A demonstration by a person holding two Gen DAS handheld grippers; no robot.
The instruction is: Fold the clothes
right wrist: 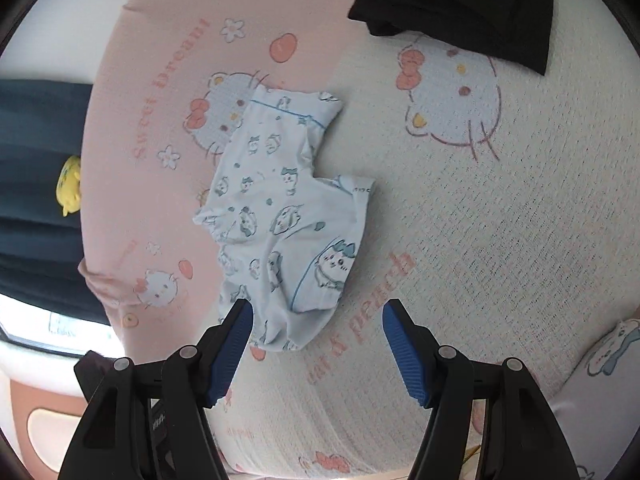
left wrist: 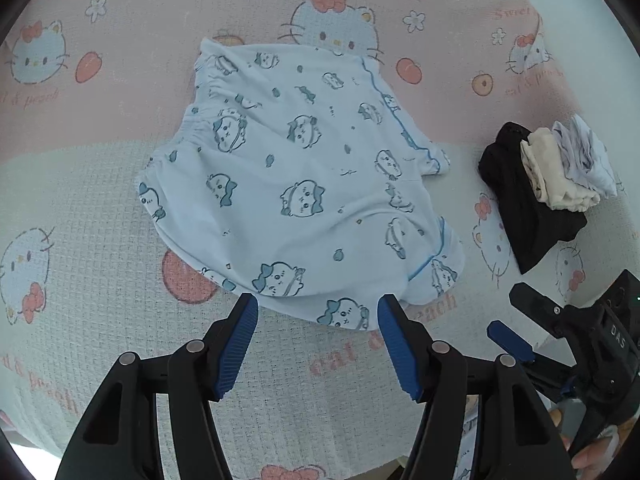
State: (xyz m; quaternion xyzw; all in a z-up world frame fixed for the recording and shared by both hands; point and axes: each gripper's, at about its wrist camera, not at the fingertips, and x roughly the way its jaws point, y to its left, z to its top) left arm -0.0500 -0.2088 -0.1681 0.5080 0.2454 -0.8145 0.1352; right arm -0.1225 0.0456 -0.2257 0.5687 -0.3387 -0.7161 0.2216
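Observation:
Light blue shorts point(left wrist: 296, 184) with a cartoon print lie spread flat on a pink and white cat-print blanket point(left wrist: 100, 280). My left gripper point(left wrist: 318, 308) is open just above their near hem, which lies between the two blue pads without being pressed. In the right wrist view the same shorts point(right wrist: 288, 216) lie ahead. My right gripper point(right wrist: 316, 312) is open, its left pad over the shorts' near corner and its right pad over bare blanket point(right wrist: 480, 240). The left wrist view also shows the right gripper point(left wrist: 504, 308) at the lower right, beside the shorts.
A stack of folded clothes point(left wrist: 532, 184), black below with beige and white on top, sits right of the shorts; the right wrist view has this stack point(right wrist: 460, 4) at the top. A printed pillow point(right wrist: 600, 372) lies lower right. The bed edge, dark fabric and a yellow toy point(right wrist: 70, 184) are left.

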